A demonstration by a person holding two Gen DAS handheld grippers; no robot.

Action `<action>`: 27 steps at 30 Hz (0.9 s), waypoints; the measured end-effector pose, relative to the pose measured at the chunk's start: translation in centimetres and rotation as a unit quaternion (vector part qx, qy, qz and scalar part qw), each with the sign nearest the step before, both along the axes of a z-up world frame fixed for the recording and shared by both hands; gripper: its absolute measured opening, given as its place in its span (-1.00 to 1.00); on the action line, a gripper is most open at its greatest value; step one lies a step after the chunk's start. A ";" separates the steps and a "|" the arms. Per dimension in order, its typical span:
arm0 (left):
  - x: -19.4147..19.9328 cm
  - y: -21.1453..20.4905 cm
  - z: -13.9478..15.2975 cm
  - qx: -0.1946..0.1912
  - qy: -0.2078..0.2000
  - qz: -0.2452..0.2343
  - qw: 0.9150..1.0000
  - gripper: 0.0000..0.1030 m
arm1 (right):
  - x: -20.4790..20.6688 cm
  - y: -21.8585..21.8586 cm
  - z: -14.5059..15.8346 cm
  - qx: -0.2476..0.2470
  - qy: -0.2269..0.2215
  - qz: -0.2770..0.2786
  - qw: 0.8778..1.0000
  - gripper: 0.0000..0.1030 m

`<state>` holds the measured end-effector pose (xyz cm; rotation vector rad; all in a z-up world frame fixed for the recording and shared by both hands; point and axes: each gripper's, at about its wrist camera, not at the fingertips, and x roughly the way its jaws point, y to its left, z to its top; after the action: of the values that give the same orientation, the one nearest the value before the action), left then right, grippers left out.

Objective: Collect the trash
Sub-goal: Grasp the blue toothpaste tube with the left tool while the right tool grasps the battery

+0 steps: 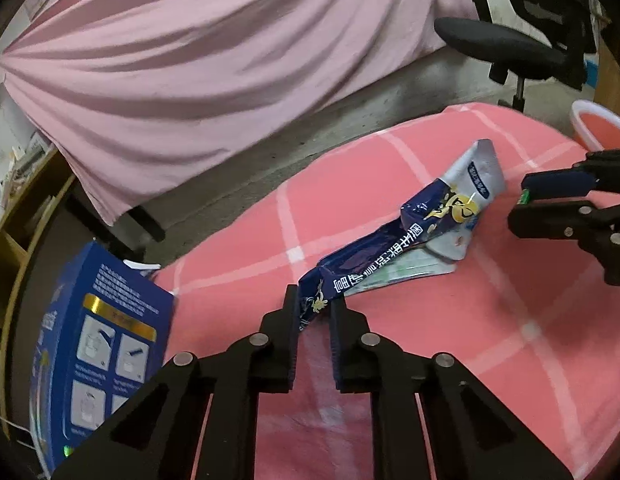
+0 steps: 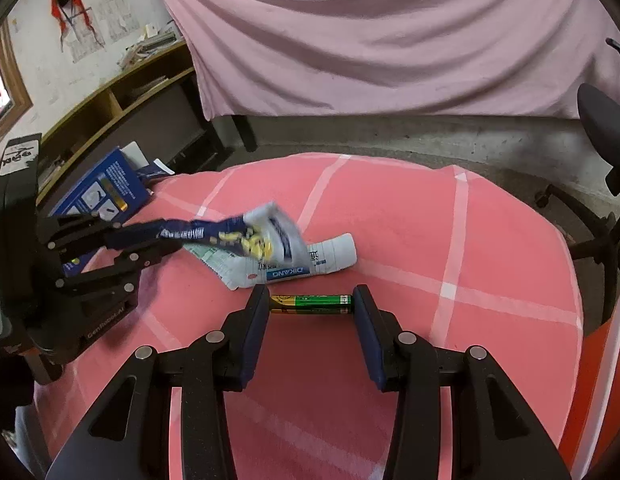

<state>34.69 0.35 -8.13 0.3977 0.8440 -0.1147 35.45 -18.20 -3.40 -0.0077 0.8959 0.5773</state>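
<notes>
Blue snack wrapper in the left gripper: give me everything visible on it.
The snack wrapper is a long, crumpled foil-looking pouch, glossy dark blue with white lettering and yellow graphics, its far end silver-white. The left gripper is shut on its near end, fingers pinching the foil. The rest stretches away over the pink checked cloth, its far end raised and creased. It lies across a white printed tube and a leaflet beneath it.

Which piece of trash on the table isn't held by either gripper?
The white DIKANG tube, lying flat. The left gripper has the blue wrapper pinched by one end; the right gripper clamps the green battery end to end.
</notes>
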 end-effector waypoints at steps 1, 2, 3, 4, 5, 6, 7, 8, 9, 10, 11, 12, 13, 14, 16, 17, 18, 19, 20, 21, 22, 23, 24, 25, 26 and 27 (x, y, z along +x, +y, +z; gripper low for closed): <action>-0.2 0.0 0.2 -0.008 -0.001 0.003 1.000 -0.81 | -0.1 -0.2 0.1 0.003 -0.003 -0.001 1.000 -0.21; -0.4 0.1 0.4 -0.019 -0.001 0.009 1.000 -0.81 | -0.4 -0.4 0.3 0.008 -0.008 -0.003 1.000 -0.21; -0.6 -0.3 0.8 -0.028 0.000 0.016 0.999 -0.81 | -0.6 -0.7 0.5 0.014 -0.014 -0.005 1.000 -0.21; -0.7 -0.2 1.1 -0.042 0.000 0.025 0.999 -0.81 | -0.7 -0.9 0.7 0.018 -0.018 -0.005 1.000 -0.21; -0.8 -0.2 1.3 -0.053 0.000 0.033 0.998 -0.82 | -1.0 -1.1 0.9 0.023 -0.026 -0.007 0.999 -0.21; -1.1 -0.2 1.5 -0.067 -0.001 0.043 0.997 -0.82 | -1.3 -1.4 1.2 0.028 -0.034 -0.008 0.999 -0.21; -1.4 -0.1 1.6 -0.083 0.000 0.054 0.995 -0.82 | -1.5 -1.4 1.4 0.031 -0.040 -0.009 0.999 -0.21; -1.6 -0.1 1.7 -0.097 0.000 0.063 0.993 -0.82 | -1.8 -1.7 1.7 0.036 -0.050 -0.010 0.998 -0.21; -1.9 -0.2 2.1 -0.112 0.000 0.073 0.991 -0.82 | -2.2 -2.0 2.1 0.041 -0.062 -0.012 0.997 -0.21; -2.2 -0.2 2.3 -0.126 -0.001 0.081 0.989 -0.82 | -2.5 -2.2 2.3 0.045 -0.069 -0.013 0.997 -0.21; -2.6 -0.2 2.6 -0.144 -0.004 0.088 0.986 -0.82 | -2.9 -2.5 2.6 0.050 -0.082 -0.014 0.995 -0.21; -3.0 -0.3 3.0 -0.160 -0.009 0.093 0.983 -0.82 | -3.2 -2.7 2.9 0.054 -0.092 -0.016 0.994 -0.21; -3.4 -0.4 3.4 -0.174 -0.016 0.097 0.980 -0.83 | -3.8 -2.9 3.3 0.058 -0.105 -0.017 0.993 -0.21; -3.8 -0.6 4.0 -0.187 -0.024 0.101 0.977 -0.83 | -4.3 -3.1 3.7 0.061 -0.122 -0.018 0.990 -0.21; -4.3 -1.0 4.9 -0.208 -0.037 0.106 0.972 -0.83 | -5.2 -3.5 4.4 0.063 -0.151 -0.020 0.986 -0.21; -4.7 -1.1 5.5 -0.217 -0.045 0.107 0.969 -0.83 | -5.9 -3.8 5.0 0.067 -0.173 -0.021 0.982 -0.21; -4.9 -1.4 6.1 -0.227 -0.054 0.108 0.966 -0.83 | -6.3 -4.1 5.4 0.072 -0.188 -0.023 0.979 -0.21; -5.1 -1.7 6.7 -0.237 -0.063 0.107 0.964 -0.83 | -6.7 -4.4 5.9 0.077 -0.202 -0.025 0.976 -0.21; -5.3 -1.8 7.4 -0.248 -0.072 0.106 0.960 -0.83 | -7.0 -4.7 6.2 0.081 -0.214 -0.028 0.973 -0.21; -5.5 -2.0 8.1 -0.259 -0.082 0.105 0.957 -0.83 | -7.5 -5.1 6.8 0.087 -0.231 -0.032 0.968 -0.21; -5.5 -2.2 8.7 -0.267 -0.090 0.103 0.954 -0.82 | -7.7 -5.4 7.0 0.090 -0.241 -0.035 0.966 -0.21; -5.7 -2.5 9.4 -0.277 -0.099 0.100 0.951 -0.82 | -8.1 -5.9 7.5 0.095 -0.257 -0.042 0.961 -0.21; -5.8 -3.0 10.0 -0.283 -0.106 0.097 0.948 -0.82 | -8.5 -6.4 8.0 0.102 -0.271 -0.050 0.956 -0.21; -5.9 -3.5 10.7 -0.288 -0.114 0.093 0.946 -0.83 | -8.7 -6.8 8.2 0.106 -0.279 -0.054 0.953 -0.21; -6.0 -3.9 11.2 -0.291 -0.121 0.089 0.945 -0.83 | -8.9 -7.3 8.6 0.113 -0.290 -0.061 0.948 -0.21; -6.2 -4.3 11.9 -0.294 -0.129 0.084 0.943 -0.83 | -9.1 -7.7 8.8 0.116 -0.297 -0.066 0.946 -0.21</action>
<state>28.48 -3.95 3.75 -0.2210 0.5447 -0.1469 26.36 -25.87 5.42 0.0874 0.2365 0.5108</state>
